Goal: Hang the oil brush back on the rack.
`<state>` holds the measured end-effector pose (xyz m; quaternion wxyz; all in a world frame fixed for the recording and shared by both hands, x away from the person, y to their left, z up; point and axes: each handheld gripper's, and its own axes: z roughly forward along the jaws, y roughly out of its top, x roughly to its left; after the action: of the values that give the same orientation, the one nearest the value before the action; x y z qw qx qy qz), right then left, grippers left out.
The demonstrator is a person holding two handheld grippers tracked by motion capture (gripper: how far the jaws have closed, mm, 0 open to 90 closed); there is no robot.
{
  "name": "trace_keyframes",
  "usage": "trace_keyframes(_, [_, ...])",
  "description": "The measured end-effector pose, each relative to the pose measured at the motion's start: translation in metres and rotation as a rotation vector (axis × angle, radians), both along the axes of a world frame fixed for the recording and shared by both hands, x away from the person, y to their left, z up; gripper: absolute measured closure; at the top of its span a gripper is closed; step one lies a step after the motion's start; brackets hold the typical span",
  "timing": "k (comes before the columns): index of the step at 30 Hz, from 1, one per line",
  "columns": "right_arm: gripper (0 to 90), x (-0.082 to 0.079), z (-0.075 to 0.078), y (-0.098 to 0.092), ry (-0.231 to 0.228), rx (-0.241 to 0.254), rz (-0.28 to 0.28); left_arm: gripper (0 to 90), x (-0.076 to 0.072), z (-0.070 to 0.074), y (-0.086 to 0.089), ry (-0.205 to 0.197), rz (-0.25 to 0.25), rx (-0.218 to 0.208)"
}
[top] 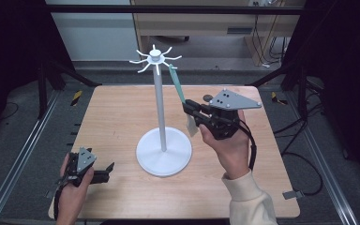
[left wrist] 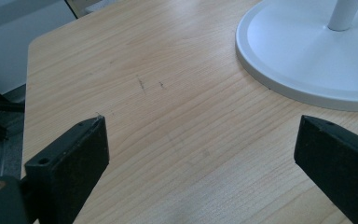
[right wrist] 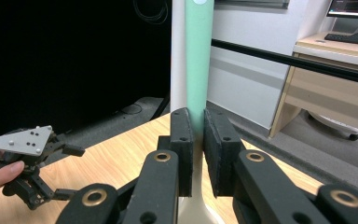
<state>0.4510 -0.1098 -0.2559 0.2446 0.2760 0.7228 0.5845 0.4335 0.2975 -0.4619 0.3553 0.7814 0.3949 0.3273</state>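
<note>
Two tools, one green spatula, one white stand

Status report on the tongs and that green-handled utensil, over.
Right tongs shut on green-handled utensil, its top at the white hook stand. Left tongs open, empty, low over table. Nothing in the way.

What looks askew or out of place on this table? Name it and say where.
Only the green-handled utensil: it slants from the right gripper, shut on its handle, up toward a hook of the white stand, not hanging plumb. The stand is upright; the left gripper rests open on the table.
</note>
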Motion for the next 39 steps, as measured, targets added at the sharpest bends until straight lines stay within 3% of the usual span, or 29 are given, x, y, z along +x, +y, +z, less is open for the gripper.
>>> trace_keyframes(39, [82.0, 0.0098, -0.0075, 0.007, 0.001, 0.02, 0.006, 2.7, -0.0009, 0.0, 0.0004, 0.001, 0.003, -0.003])
